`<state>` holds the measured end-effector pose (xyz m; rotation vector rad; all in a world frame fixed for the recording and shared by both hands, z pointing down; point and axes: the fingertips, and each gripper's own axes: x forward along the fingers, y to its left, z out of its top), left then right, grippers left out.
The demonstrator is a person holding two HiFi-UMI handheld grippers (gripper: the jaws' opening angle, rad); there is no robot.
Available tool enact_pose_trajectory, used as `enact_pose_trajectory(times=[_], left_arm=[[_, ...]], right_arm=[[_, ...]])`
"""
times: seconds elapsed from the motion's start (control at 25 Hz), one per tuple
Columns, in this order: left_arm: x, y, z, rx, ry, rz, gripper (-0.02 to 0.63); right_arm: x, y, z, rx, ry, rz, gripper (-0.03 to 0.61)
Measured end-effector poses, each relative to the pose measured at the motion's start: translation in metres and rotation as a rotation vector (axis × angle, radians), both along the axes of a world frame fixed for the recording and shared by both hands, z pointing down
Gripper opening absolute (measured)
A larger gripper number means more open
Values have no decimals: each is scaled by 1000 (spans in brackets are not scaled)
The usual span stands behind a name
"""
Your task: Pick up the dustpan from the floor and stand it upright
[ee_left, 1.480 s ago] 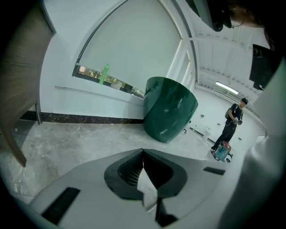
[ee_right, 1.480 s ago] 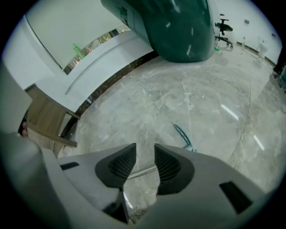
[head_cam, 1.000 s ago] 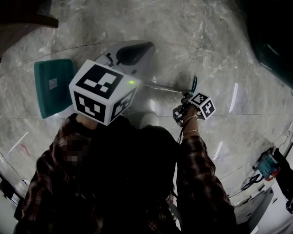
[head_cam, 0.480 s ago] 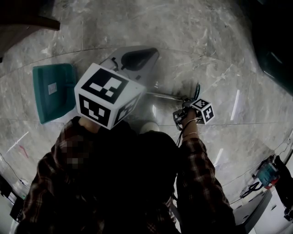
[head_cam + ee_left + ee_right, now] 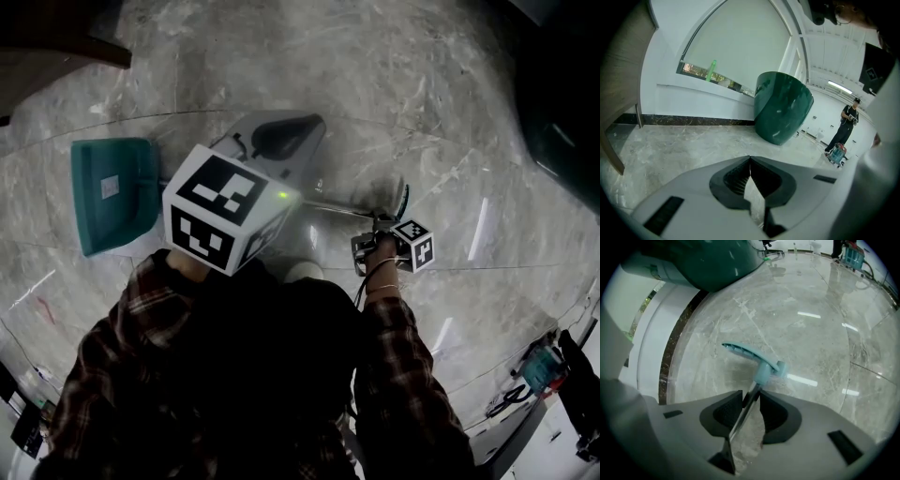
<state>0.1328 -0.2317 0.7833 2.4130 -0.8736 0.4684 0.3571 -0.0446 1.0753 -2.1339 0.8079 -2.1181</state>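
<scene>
The dustpan lies flat on the marble floor, its teal pan [image 5: 112, 192] at the left. Its thin metal shaft [image 5: 342, 204] runs right to a teal grip [image 5: 401, 197]. My right gripper [image 5: 373, 225] points steeply down over the shaft near that grip. In the right gripper view the shaft [image 5: 747, 406] passes between the closing jaws of the right gripper [image 5: 751, 397], close to the left pad, with floor showing on its other side. The teal grip [image 5: 745, 352] lies just beyond the tips. My left gripper [image 5: 305, 127] hangs above the floor, fingertips together and empty [image 5: 750, 159].
A big dark green round tub [image 5: 780, 105] stands by the curved white wall [image 5: 731, 47]. A person [image 5: 846, 124] stands far off beside a small machine [image 5: 836, 153]. Wooden furniture [image 5: 47, 47] is at the upper left, tools [image 5: 539, 370] at the lower right.
My right gripper has rolled about its own line over the shaft and sits slightly lower in the head view. The dustpan and the left gripper have stayed where they were.
</scene>
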Motion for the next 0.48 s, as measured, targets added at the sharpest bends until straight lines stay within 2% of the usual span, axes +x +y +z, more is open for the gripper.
enact_pose_trajectory(times=[0.24, 0.36, 0.48], left_arm=[[5, 6, -48, -18, 11, 0, 12], [5, 6, -93, -9, 24, -5, 12], [0, 7, -148, 10, 35, -23, 12]], right_arm=[[2, -24, -76, 116, 28, 113, 98], [4, -40, -131, 177, 50, 143, 89], [3, -55, -195, 240, 78, 125, 84]])
